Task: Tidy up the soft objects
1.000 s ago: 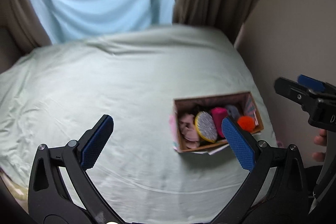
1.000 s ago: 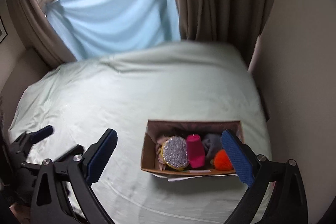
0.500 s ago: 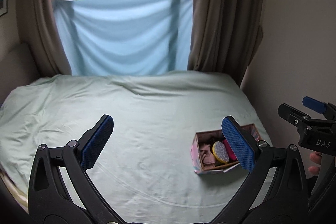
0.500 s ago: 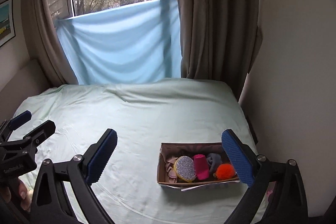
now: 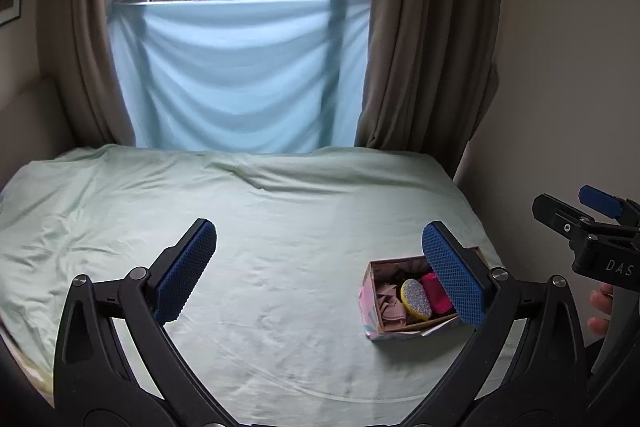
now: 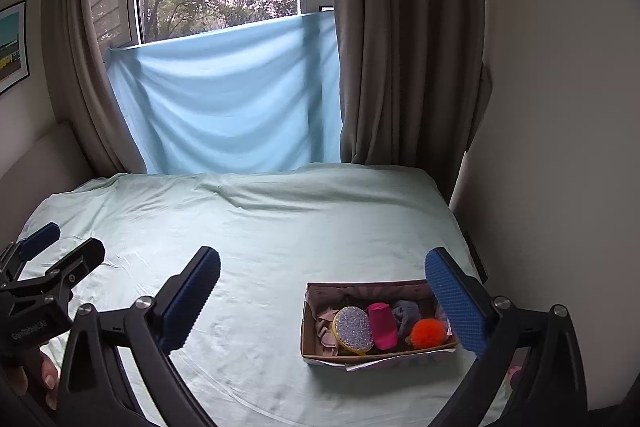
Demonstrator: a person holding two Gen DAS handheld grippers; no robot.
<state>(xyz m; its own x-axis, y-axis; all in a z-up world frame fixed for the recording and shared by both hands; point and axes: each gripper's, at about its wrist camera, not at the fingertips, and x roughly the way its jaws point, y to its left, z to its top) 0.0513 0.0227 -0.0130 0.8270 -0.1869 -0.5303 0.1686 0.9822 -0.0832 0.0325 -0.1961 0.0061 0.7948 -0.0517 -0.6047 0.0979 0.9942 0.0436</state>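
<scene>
Both tools hang above the pale green bedsheet (image 6: 256,227) with nothing in them. The left gripper with black arms and blue waffle-textured pads (image 5: 320,267) has its jaws spread wide and empty; from its own camera the shallow brown cardboard box with pastel-printed outer sides (image 5: 370,311) lies on the sheet at about four o'clock, just behind the right-hand pad, which hides the box's far end. The right gripper of the same black-and-blue build (image 6: 322,299) is likewise gaping and holds nothing, and in its view the box (image 6: 306,323) sits low between the two pads, at about five o'clock, close against the right-hand one. Inside, from left to right, lie a crumpled pale pink cloth (image 6: 326,327), an oval scrubber with a silver glitter face and yellow rim (image 6: 354,329) leaning on it, an upright magenta cylinder of soft material (image 6: 382,325), a bunched grey-blue cloth (image 6: 406,311) and a fuzzy orange pom-pom (image 6: 428,333). As for lettering, the right tool's body, seen at three o'clock in the left camera, carries the white letters "DAS" before the edge cuts it off; the left tool's body, at eight o'clock in the right camera, bears small white print too blurred to read. Fingertips of a hand show beside each of those bodies.
</scene>
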